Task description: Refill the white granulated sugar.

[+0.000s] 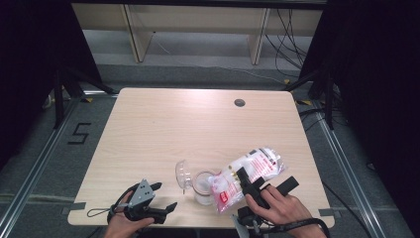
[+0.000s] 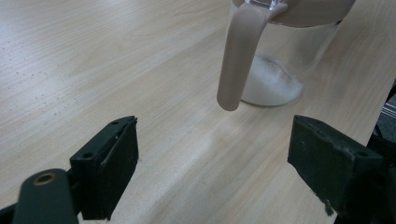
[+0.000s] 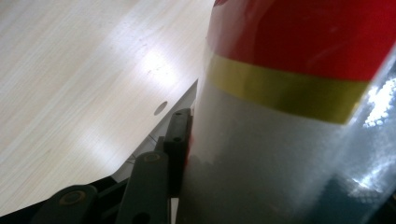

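Bag [image 1: 250, 173] clamped in right gripper [image 1: 257, 188] jaws (tilted over jar [image 1: 202, 187]), left gripper [image 1: 148, 206] agape

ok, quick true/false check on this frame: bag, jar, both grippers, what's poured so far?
1. The right gripper is shut on the plastic bag. True.
2. The bag lies flat on the table, untouched. False: it is held tilted, its lower end at the mouth of the glass jar.
3. The jar already holds some white powder at its bottom. True.
4. The left gripper grips the jar. False: its jaws stand open with bare table between them, short of the jar.
5. The jar's lid is closed. False: it is swung open to the side.
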Tool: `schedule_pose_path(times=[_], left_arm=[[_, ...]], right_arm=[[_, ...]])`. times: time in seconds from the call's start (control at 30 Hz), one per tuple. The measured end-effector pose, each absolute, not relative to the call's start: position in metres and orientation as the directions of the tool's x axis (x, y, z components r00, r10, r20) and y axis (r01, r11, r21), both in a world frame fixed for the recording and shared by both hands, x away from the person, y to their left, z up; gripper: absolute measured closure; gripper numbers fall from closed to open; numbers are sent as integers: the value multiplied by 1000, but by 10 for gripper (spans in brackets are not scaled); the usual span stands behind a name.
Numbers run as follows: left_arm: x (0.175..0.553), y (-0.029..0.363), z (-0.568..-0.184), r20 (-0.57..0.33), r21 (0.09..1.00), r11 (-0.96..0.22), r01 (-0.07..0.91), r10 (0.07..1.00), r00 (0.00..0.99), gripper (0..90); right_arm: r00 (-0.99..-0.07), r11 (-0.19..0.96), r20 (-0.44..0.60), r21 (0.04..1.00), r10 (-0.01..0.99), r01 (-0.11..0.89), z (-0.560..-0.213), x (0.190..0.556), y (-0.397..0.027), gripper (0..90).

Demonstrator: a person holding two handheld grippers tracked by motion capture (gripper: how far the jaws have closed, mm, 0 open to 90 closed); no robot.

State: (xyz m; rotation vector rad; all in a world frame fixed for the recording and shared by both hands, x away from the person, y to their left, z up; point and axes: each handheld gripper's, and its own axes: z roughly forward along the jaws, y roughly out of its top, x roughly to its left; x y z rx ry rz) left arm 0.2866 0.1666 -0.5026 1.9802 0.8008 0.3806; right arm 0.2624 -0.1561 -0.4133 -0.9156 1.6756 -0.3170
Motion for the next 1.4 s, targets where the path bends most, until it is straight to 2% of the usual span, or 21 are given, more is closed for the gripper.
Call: schedule_pose_path(times=[0.03, 0.13, 0.63, 0.77, 0.87, 0.9, 1.03, 1.4], left_arm=[[287, 167, -502, -47, 855, -359, 375, 665, 745, 159], [287, 166, -503, -46, 854, -361, 375, 666, 745, 159], [286, 166, -503, -59, 859, -343, 380, 671, 739, 159], [287, 167, -503, -48, 854, -358, 377, 668, 742, 159], [287, 166, -503, -52, 856, -352, 378, 670, 741, 159], [288, 168, -502, -28, 843, -386, 375, 664, 747, 159], [287, 166, -503, -57, 859, -345, 379, 670, 740, 159], [287, 166, -503, -50, 854, -356, 378, 667, 743, 159]], right_arm=[[-53, 645, -686, -653, -726, -396, -410, 263, -157, 649], [-64, 679, -717, -623, -695, -389, -411, 263, -159, 649], [-77, 676, -713, -616, -696, -406, -413, 262, -158, 651], [-46, 654, -701, -637, -712, -408, -413, 262, -158, 652], [-75, 671, -710, -619, -700, -407, -412, 262, -159, 653], [-63, 669, -711, -623, -700, -405, -411, 261, -159, 653], [-67, 666, -706, -625, -705, -408, -411, 262, -159, 656], [-73, 670, -712, -616, -699, -414, -408, 262, -159, 665]])
